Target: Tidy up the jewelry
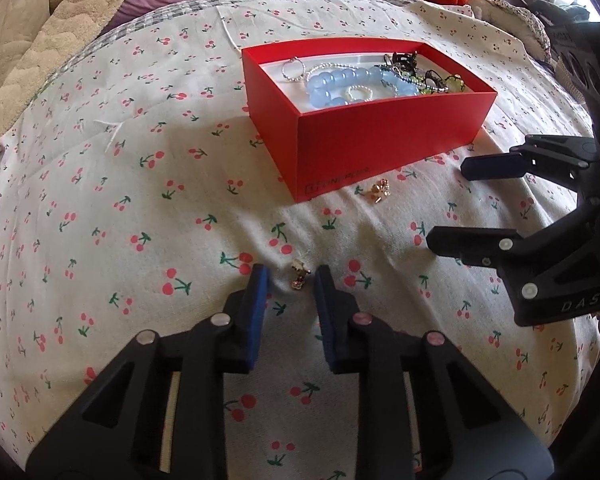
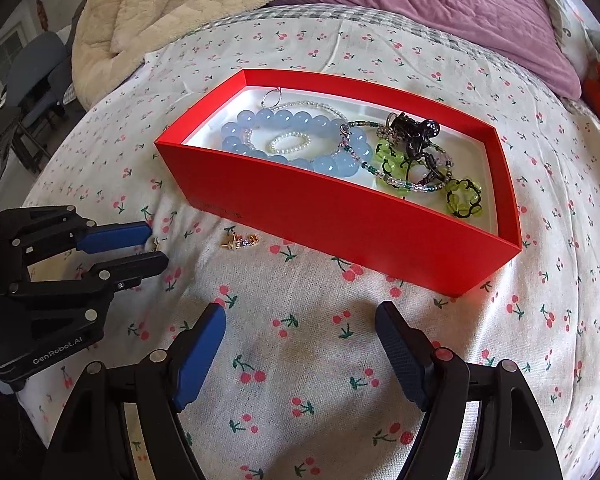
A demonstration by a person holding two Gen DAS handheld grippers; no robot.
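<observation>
Between left claw fingers, small earring, unclamped, on bedsheet

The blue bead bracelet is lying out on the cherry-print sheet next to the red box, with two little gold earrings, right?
Not quite. The blue bead bracelet lies inside the red box, as the right wrist view shows. The two gold earrings do lie out on the cherry-print sheet, one between the left tongs.
</observation>
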